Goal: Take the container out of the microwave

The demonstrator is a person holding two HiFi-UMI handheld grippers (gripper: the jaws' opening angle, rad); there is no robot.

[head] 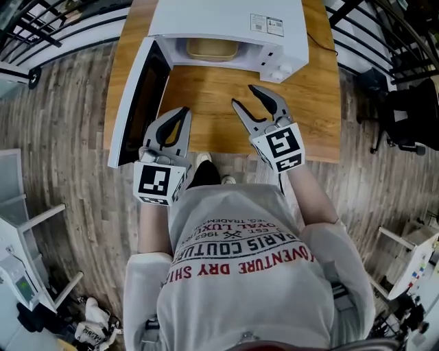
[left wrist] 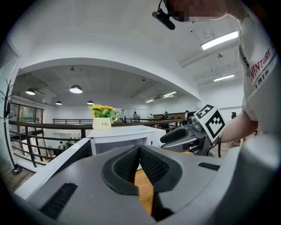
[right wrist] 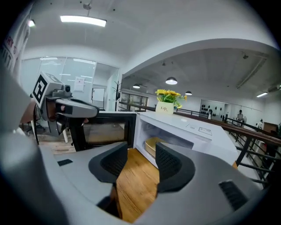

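The container (head: 212,48), a shallow tan dish, sits inside the microwave (head: 226,19), back from the mouth of the cavity and near its middle. Its long side seems to run across the opening, so it shows a broad face to anything coming in from the front. The door (head: 139,104) is swung fully open to the left, and the way in is clear over the bare wooden table (head: 206,96).

The right gripper (head: 243,96) hangs over the table in front of the opening, jaws spread wide with nothing between them. In the right gripper view the dish (right wrist: 153,147) shows just past the gap, a little towards the right-hand pad, so the approach is nearly straight ahead and slightly right. The left gripper (head: 182,113) is lower in the head view, beside the door's free edge, jaws pressed together at the tips and empty. The right one is judged nearer and better placed; reaching in means going forward and level under the cavity's roof, then closing on the near rim
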